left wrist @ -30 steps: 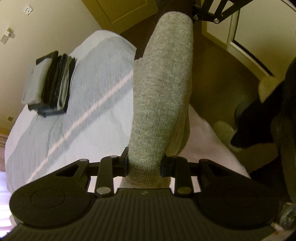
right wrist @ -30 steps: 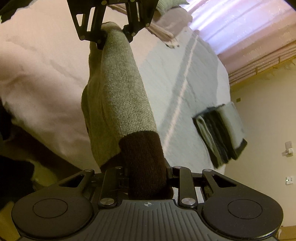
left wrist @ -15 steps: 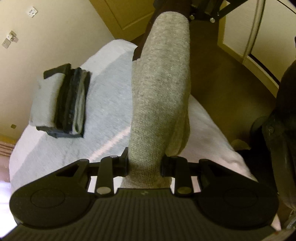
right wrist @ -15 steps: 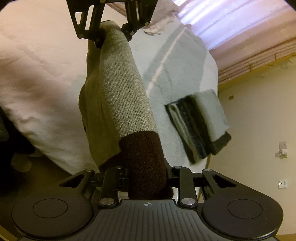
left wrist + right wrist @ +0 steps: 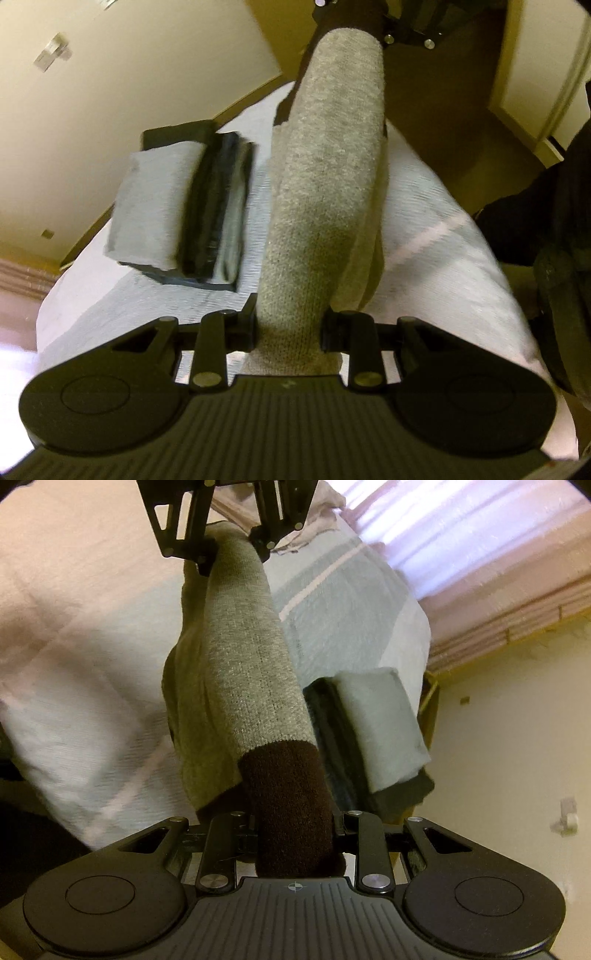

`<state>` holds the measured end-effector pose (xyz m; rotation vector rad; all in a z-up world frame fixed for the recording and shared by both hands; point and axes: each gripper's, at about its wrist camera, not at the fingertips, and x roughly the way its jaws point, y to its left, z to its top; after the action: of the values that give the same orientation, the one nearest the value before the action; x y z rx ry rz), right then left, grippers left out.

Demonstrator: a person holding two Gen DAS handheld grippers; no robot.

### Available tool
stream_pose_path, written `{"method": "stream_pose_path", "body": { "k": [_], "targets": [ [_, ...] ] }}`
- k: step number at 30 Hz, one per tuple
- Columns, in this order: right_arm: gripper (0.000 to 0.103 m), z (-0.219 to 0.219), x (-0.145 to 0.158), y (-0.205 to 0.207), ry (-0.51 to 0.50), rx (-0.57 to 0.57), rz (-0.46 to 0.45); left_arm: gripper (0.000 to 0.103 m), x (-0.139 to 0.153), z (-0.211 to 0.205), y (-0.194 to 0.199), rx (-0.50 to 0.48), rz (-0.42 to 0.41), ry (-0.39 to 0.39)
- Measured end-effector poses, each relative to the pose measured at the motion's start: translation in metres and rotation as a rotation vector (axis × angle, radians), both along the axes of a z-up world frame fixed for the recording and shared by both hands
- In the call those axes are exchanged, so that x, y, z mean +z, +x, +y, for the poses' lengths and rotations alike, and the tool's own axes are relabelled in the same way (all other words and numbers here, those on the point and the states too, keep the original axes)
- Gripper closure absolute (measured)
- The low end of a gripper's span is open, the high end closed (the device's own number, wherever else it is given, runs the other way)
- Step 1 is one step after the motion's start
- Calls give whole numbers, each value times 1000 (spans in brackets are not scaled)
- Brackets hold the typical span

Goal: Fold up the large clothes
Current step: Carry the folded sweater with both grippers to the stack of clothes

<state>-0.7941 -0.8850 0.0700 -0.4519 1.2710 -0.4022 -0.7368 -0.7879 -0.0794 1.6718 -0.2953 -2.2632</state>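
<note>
- Overhead, both grippers hold one knitted sweater (image 5: 325,192) stretched between them above a bed (image 5: 443,229).
- From the left wrist camera, the left gripper (image 5: 288,328) has its jaws narrowed onto the grey end of the sweater, cloth filling the gap between the fingers (image 5: 243,325).
- At the top of that same view, the right gripper (image 5: 354,18) clamps the far end, where the knit turns dark.
- From the right wrist camera, the right gripper (image 5: 295,827) is closed on the dark brown band (image 5: 291,805) of the sweater, which bulges out between the jaws.
- Grey knit runs from that band up to the left gripper (image 5: 232,550) at the top of the right wrist view, and it pinches the cloth there.
- Beneath the taut upper edge, more of the sweater hangs in loose folds (image 5: 192,716) on the left side of the right wrist view.
- A stack of folded clothes (image 5: 184,214) lies on the bed near its far edge, just beside the hanging sweater in both views; whether they touch I cannot tell.
- On that stack, a pale grey piece (image 5: 380,723) sits against darker pieces (image 5: 218,210).
- The bed cover is pale grey with a light stripe (image 5: 314,587) across it.
- Cream walls (image 5: 129,66) stand beyond the bed, and pale curtains (image 5: 461,535) show at upper right in the right wrist view.
</note>
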Motion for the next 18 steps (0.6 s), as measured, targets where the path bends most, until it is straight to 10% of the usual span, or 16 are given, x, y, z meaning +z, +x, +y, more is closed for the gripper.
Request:
{"method": "stream_pose_path", "body": {
  "k": [10, 18],
  "targets": [
    [78, -195, 62, -20, -122, 157, -99, 78, 58, -155, -68, 249, 37, -125],
    [78, -305, 65, -21, -394, 150, -230, 78, 72, -256, -108, 317, 78, -481]
  ]
}}
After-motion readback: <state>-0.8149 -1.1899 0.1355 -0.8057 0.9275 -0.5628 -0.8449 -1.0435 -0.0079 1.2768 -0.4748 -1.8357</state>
